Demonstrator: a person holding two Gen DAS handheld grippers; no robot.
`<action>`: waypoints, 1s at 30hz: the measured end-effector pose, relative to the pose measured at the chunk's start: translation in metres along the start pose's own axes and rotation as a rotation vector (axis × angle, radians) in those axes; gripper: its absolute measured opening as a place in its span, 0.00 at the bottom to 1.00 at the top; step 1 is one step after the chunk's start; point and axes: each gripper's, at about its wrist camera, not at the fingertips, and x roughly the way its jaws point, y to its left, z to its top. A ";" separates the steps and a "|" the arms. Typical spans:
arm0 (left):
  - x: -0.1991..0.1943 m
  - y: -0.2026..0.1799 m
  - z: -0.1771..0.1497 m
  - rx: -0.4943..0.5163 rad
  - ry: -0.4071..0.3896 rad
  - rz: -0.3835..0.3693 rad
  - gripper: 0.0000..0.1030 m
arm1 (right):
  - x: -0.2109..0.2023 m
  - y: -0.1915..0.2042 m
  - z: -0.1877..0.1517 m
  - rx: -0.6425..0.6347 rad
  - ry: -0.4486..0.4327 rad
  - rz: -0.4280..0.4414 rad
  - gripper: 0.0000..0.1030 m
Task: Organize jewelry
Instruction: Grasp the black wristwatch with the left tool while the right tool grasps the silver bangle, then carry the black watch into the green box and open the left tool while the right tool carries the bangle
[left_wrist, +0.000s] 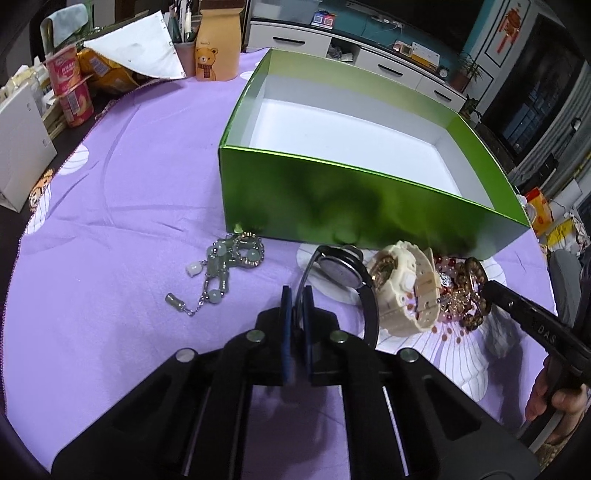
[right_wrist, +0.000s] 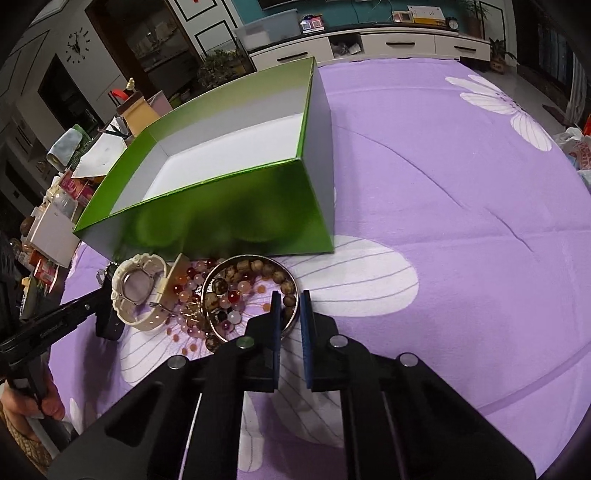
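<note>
An open green box with a white inside stands on the purple cloth; it also shows in the right wrist view. My left gripper is shut on the strap of a black watch. Beside it lie a cream watch, a heap of bead bracelets and a jade bracelet. In the right wrist view my right gripper is shut on the rim of a metal bangle and a brown bead bracelet. The cream watch lies to their left.
Cans, snack bags, a white box and a bear-print bag crowd the table's far left. The purple flowered cloth stretches right of the box. A cabinet stands beyond the table.
</note>
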 end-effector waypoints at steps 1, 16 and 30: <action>-0.001 -0.001 0.000 0.001 -0.003 -0.001 0.05 | -0.002 0.001 -0.001 -0.007 -0.009 -0.014 0.06; -0.044 -0.010 -0.003 0.027 -0.086 -0.022 0.05 | -0.067 0.003 -0.001 -0.029 -0.223 -0.051 0.02; -0.092 -0.021 0.023 0.048 -0.198 -0.027 0.05 | -0.099 0.011 0.007 -0.042 -0.303 0.012 0.02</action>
